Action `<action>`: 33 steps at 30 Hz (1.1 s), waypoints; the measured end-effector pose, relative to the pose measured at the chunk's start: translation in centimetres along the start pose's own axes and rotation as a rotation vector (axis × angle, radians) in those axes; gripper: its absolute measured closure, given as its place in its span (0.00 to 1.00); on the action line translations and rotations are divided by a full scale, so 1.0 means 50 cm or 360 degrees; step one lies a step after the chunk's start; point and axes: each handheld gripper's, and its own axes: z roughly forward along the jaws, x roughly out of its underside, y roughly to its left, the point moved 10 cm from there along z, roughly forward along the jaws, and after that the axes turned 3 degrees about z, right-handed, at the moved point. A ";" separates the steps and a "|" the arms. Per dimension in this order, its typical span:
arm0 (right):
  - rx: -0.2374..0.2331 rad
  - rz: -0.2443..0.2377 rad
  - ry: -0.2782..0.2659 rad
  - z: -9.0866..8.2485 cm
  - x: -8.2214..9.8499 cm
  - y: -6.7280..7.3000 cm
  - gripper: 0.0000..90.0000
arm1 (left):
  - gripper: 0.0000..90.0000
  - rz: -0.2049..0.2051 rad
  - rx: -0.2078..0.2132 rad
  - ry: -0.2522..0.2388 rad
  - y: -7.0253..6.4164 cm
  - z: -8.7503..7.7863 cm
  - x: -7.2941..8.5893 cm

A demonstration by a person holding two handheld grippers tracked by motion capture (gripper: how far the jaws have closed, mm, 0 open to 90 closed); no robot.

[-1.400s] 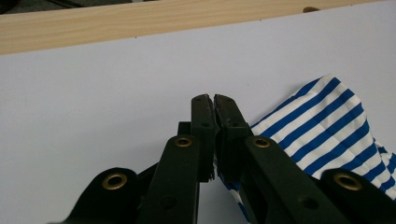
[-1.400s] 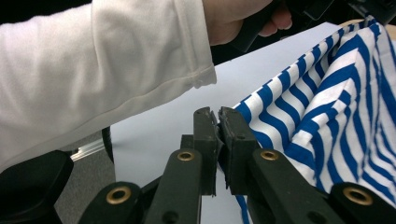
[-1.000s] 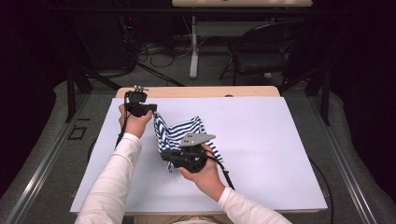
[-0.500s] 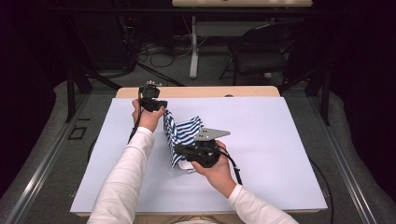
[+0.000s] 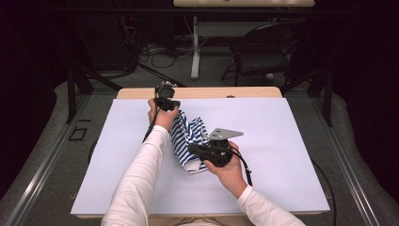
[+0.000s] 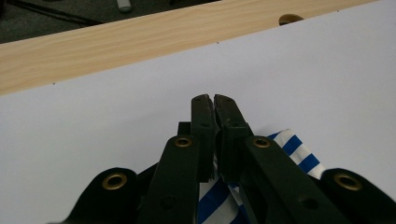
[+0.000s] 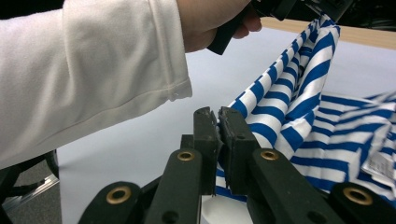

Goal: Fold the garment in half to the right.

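White table (image 5: 282, 141), striped cloth (image 5: 188, 136) central, margins broad.

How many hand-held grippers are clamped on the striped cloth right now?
2. The left hand-held gripper pinches the striped cloth at its far edge; the right hand-held gripper pinches its near part.

The right gripper (image 7: 218, 122) has its two black jaws pinched together on an edge of the blue-and-white striped cloth (image 7: 299, 107). The cloth rises taut toward the upper right, where the other hand (image 7: 210, 21), in a white sleeve (image 7: 93, 70), holds its top corner above the white table cover (image 7: 140, 144).
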 end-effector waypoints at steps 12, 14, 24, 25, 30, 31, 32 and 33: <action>0.0084 0.0055 0.0053 -0.013 0.037 -0.052 0.95 | 0.97 0.0053 0.0023 0.0034 -0.034 0.063 0.003; 0.0092 0.0061 0.0052 -0.014 0.041 -0.056 0.95 | 0.97 0.0056 0.0022 0.0044 -0.038 0.069 0.006; 0.0125 0.0075 0.0079 -0.023 0.058 -0.071 0.95 | 0.97 0.0092 0.0032 0.0084 -0.061 0.101 0.017; 0.0128 0.0076 0.0082 -0.024 0.060 -0.072 0.95 | 0.97 0.0096 0.0032 0.0089 -0.062 0.103 0.018; 0.0143 0.0089 0.0082 -0.029 0.065 -0.079 0.95 | 0.97 0.0101 0.0031 0.0104 -0.069 0.115 0.021; 0.0146 0.0090 0.0085 -0.030 0.067 -0.080 0.95 | 0.97 0.0104 0.0036 0.0106 -0.070 0.117 0.022; 0.0149 0.0095 0.0089 -0.032 0.068 -0.082 0.95 | 0.97 0.0098 0.0038 0.0107 -0.072 0.120 0.023; 0.0152 0.0095 0.0093 -0.033 0.070 -0.083 0.95 | 0.97 0.0103 0.0042 0.0112 -0.072 0.122 0.024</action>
